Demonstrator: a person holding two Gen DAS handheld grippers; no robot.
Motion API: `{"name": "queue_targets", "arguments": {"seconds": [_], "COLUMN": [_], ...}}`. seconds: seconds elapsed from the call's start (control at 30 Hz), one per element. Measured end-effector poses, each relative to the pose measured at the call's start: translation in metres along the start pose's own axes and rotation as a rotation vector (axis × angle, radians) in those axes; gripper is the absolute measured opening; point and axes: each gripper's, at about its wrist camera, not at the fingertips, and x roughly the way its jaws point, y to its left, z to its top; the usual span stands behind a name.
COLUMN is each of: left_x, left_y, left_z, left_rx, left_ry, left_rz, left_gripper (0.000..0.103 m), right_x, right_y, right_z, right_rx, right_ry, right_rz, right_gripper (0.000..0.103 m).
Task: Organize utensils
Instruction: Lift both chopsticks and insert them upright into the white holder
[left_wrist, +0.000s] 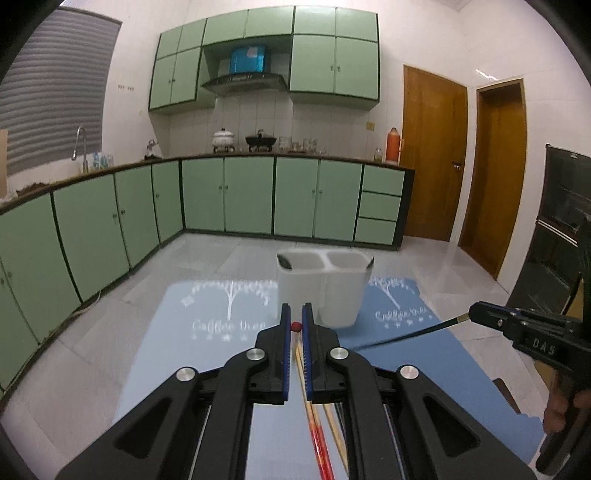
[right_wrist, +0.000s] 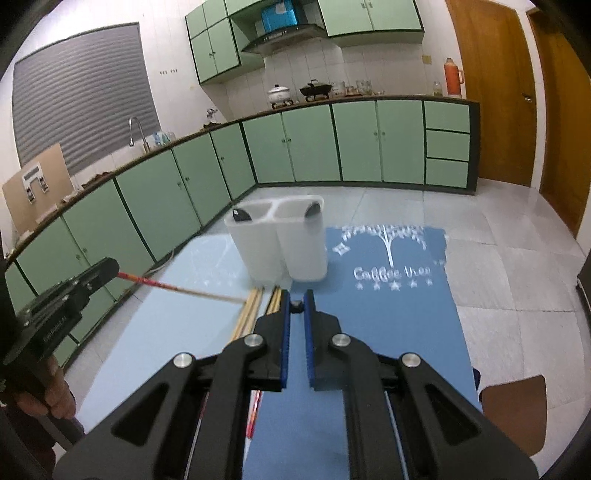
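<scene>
Landmark: white two-compartment holder (left_wrist: 321, 286), standing upright where the pale mat (left_wrist: 207, 354) meets the blue mat (right_wrist: 391, 332); both compartments look empty, though their floors are hidden.
Left gripper (left_wrist: 296, 326): short of the holder and to its left; jaws clenched on the red-tipped chopstick (right_wrist: 177, 287), which is pinched near its red end and reaches toward the holder's base.
Right gripper (right_wrist: 296, 306): short of the holder and to its right; jaws clenched on the dark chopstick (left_wrist: 410, 334), which is held by one end and slants down-left toward the blue mat.
Remaining utensils: loose chopsticks (right_wrist: 255, 306) lie flat on the pale mat just short of the holder's base; their count cannot be told.
Step in hand (judged): carrying one chopstick per gripper to the holder for insertion.
Recommended method: bring each stick above its nearer compartment, swing the free end downward until the stick is near upright, then lower it inside the rim before releasing.
Sorting: one style per compartment, red-tipped left, dark right.
Hazard: the sticks are gripped at the end, so they may pivot in the pads; a tip catching the rim could tip the light holder.
Sequence: insert one hand at a time so that the free ends do not cross.
</scene>
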Motion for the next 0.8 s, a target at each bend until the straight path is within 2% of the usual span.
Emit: {"name": "queue_targets", "arguments": {"seconds": [0.27,0.8], "left_x": [0.013,0.014], "left_y": [-0.003,-0.005], "left_z": [0.022,0.038], "left_rx": [0.019,0.034], "left_ry": [-0.014,-0.044], "left_rz": [-0.015,-0.027], "left_gripper": [0.006,0.006], "right_x": [0.007,0.01], "right_y": [0.003,0.004], "right_z": [0.038,0.06], "right_rx": [-0.042,-0.082], "right_ry": [-0.007,0.007], "right_rz": [0.031,0.063], "right_gripper": [0.006,0.006]}}
